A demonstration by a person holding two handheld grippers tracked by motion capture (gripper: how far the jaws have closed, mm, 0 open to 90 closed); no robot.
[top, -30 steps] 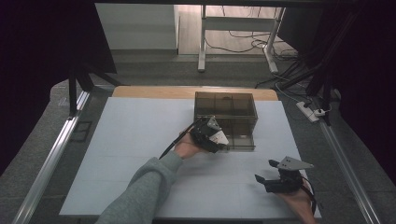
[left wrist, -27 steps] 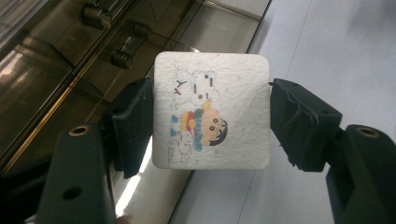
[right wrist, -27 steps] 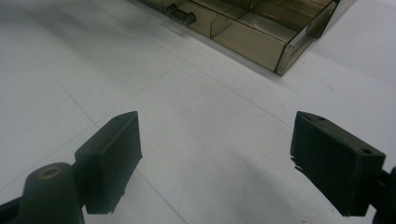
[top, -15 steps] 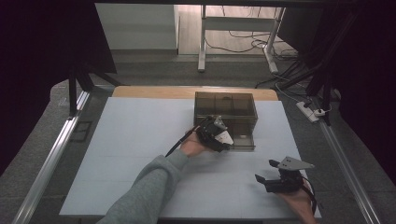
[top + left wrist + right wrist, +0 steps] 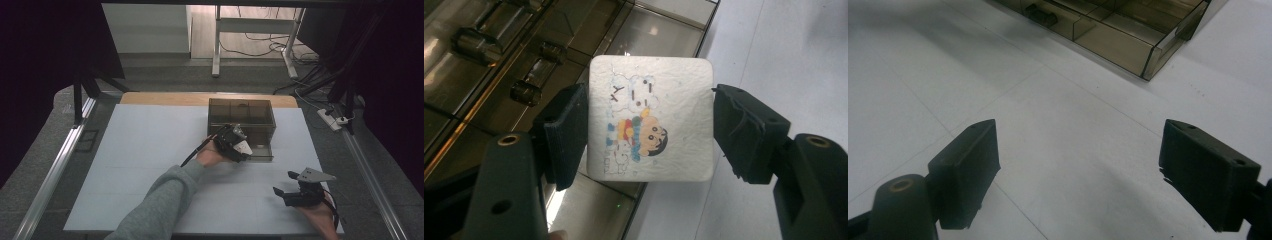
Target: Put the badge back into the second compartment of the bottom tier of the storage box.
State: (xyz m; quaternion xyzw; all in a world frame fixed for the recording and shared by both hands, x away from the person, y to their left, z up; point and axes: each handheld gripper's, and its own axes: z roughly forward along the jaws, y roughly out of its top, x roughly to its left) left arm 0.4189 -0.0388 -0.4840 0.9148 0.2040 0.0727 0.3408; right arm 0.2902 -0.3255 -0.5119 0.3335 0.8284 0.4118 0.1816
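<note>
Grey-sleeved left arm reaches forward, left gripper [image 5: 239,146] over the box [image 5: 242,116].

Room dim; dark surroundings frame the high view, with brighter light falling on the floor beyond the table [image 5: 150,150]. White tabletop evenly, softly lit. Glare streaks on the smoky plastic organizer box [image 5: 499,75] in the left gripper view. Right gripper view: near jaws slightly soft, faint shadows beneath them, possibly from overhead light.

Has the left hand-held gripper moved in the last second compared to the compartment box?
Yes. The left hand-held gripper, gripping the cartoon card, shifted slightly right along the front of the smoky compartment box.
</note>
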